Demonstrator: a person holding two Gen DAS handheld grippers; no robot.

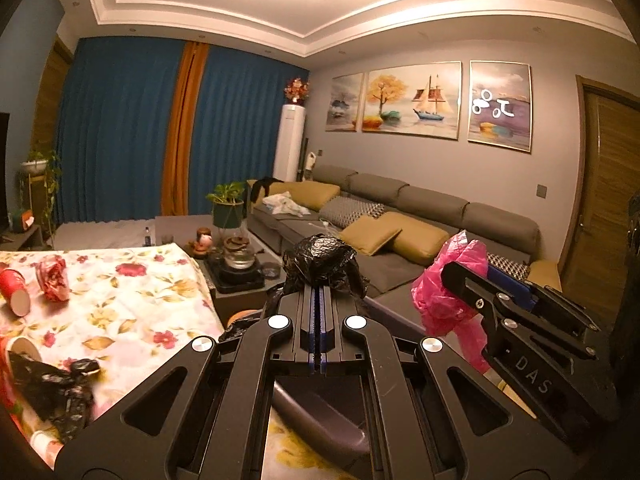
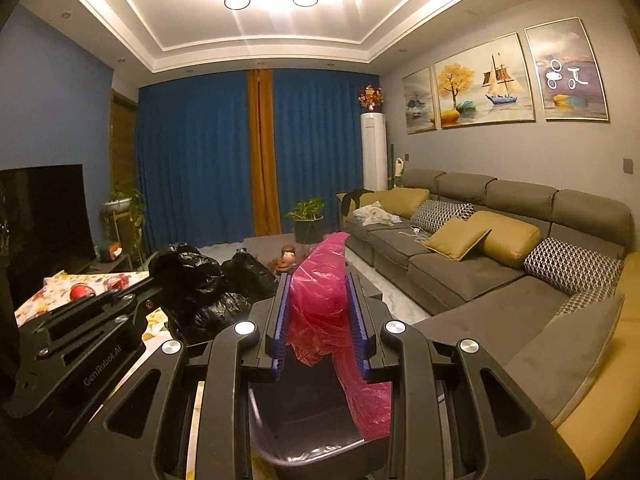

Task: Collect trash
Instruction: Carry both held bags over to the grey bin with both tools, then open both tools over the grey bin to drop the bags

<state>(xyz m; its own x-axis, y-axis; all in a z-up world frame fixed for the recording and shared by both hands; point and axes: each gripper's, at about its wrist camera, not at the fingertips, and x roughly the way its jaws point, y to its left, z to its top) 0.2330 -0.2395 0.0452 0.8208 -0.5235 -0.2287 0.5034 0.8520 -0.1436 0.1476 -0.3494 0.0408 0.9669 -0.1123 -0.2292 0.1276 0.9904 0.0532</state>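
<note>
The left gripper (image 1: 318,300) had its jaws closed tight on a crumpled black plastic bag (image 1: 320,258). Just beside it on the right, the right gripper (image 2: 320,308) held a pink plastic bag (image 2: 320,292) between its jaws. On the table (image 1: 132,300) with the flowered cloth, at the left, trash remained: another black bag (image 1: 56,388), a red paper cup (image 1: 14,290) and a crumpled red wrapper (image 1: 52,278). I judged the collecting only partly done. The sofa (image 2: 460,272) stood far right.

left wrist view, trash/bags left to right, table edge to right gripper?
red paper cup → crumpled red wrapper → black bag clamped in the left gripper → pink bag in the right gripper
</note>
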